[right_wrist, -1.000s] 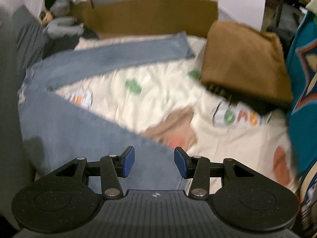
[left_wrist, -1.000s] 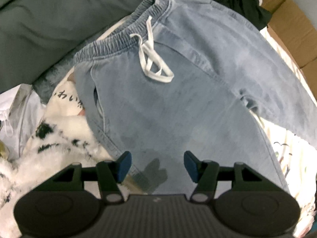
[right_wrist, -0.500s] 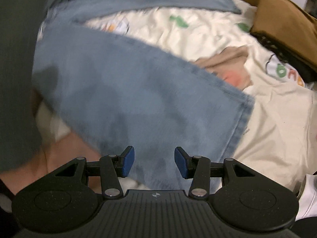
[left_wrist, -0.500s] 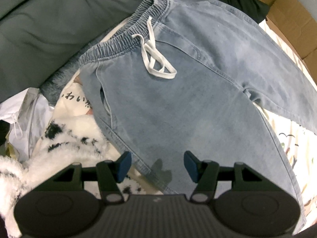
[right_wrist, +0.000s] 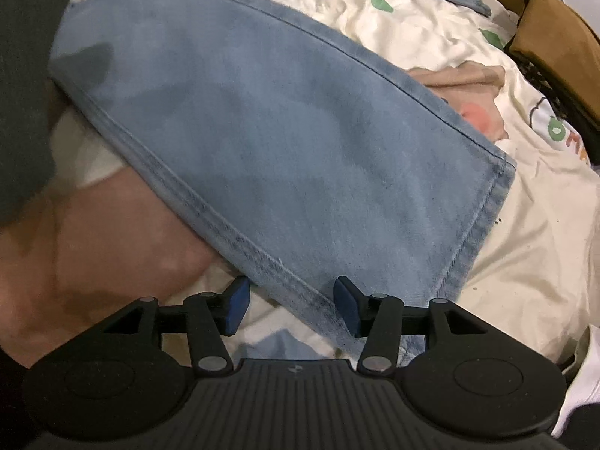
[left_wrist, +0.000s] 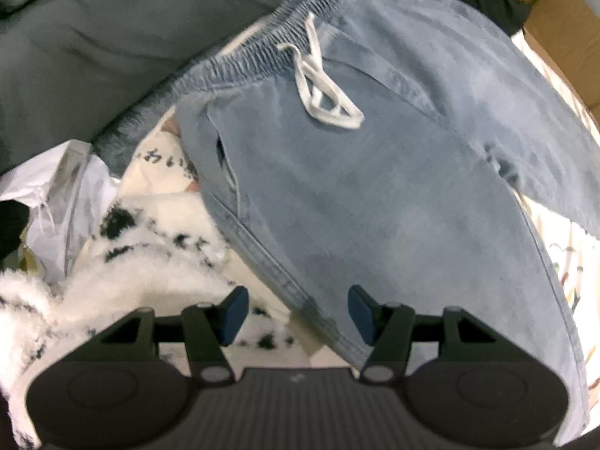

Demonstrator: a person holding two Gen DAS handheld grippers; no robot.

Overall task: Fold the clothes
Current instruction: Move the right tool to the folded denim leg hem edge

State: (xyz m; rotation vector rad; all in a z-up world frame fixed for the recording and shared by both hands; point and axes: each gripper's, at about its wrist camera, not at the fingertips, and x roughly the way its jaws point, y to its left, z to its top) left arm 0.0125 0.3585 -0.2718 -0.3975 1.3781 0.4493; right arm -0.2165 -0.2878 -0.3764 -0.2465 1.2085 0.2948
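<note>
Light blue denim trousers (left_wrist: 375, 187) lie spread on a cream printed sheet, elastic waistband and white drawstring (left_wrist: 322, 90) toward the top of the left wrist view. My left gripper (left_wrist: 296, 313) hangs open straight above the outer side seam of the near leg, pads clear of the cloth. In the right wrist view the same trousers (right_wrist: 262, 131) show one leg running to its hem at the right. My right gripper (right_wrist: 290, 305) straddles that leg's lower seam edge; its jaws are opening and the pads do not press on the denim.
A grey cushion (left_wrist: 93, 56) fills the upper left. White fluffy black-spotted fabric (left_wrist: 112, 262) and a plastic bag (left_wrist: 56, 195) lie at the left. A brown folded garment (right_wrist: 555, 33) and cardboard box (left_wrist: 562, 30) sit at the far edge. The cream sheet (right_wrist: 525, 225) spreads right.
My right gripper has dropped from looking across the bed to close above the near trouser leg, and its jaws have widened slightly. The left gripper's view has slid a little toward the trousers' side seam.
</note>
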